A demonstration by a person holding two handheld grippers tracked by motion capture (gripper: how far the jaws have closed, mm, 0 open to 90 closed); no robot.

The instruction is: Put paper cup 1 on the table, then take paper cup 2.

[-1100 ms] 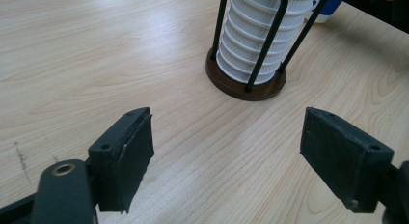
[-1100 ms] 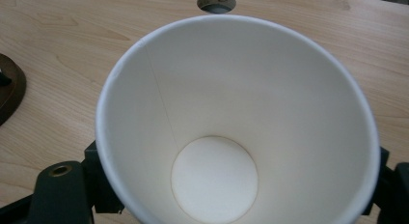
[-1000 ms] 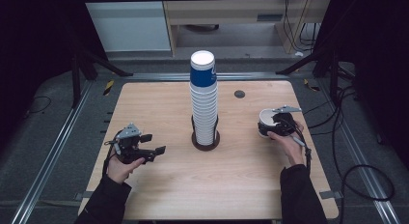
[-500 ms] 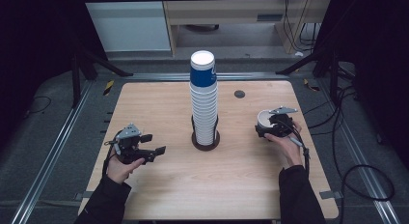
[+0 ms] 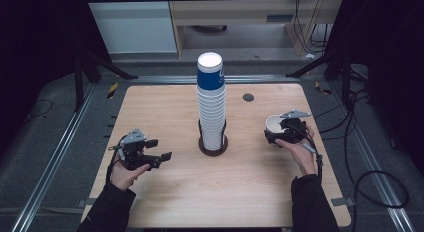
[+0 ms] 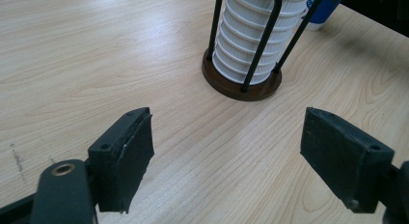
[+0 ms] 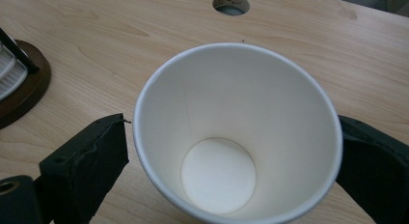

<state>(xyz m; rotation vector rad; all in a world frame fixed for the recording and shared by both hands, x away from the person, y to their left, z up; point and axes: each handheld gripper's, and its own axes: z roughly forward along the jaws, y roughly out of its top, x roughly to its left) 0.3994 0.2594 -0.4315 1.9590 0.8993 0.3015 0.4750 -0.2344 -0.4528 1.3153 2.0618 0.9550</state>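
Right gripper view: we see cup (image 7: 236, 137) upright between right gripper (image 7: 231, 161) jaws, just opening, left pad clear; no legible print. Left gripper (image 6: 241, 156) wide, empty.

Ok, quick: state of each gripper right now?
Left gripper: open, nothing between its jaws.
Right gripper: jaws have just been opening; open around the paper cup, gap on one side.

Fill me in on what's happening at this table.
A person holds a gripper in each hand. The right gripper has just been opening around an upright paper cup standing on the table. The left gripper is open with nothing between its jaws. A tall cup stack stands in a holder between them.
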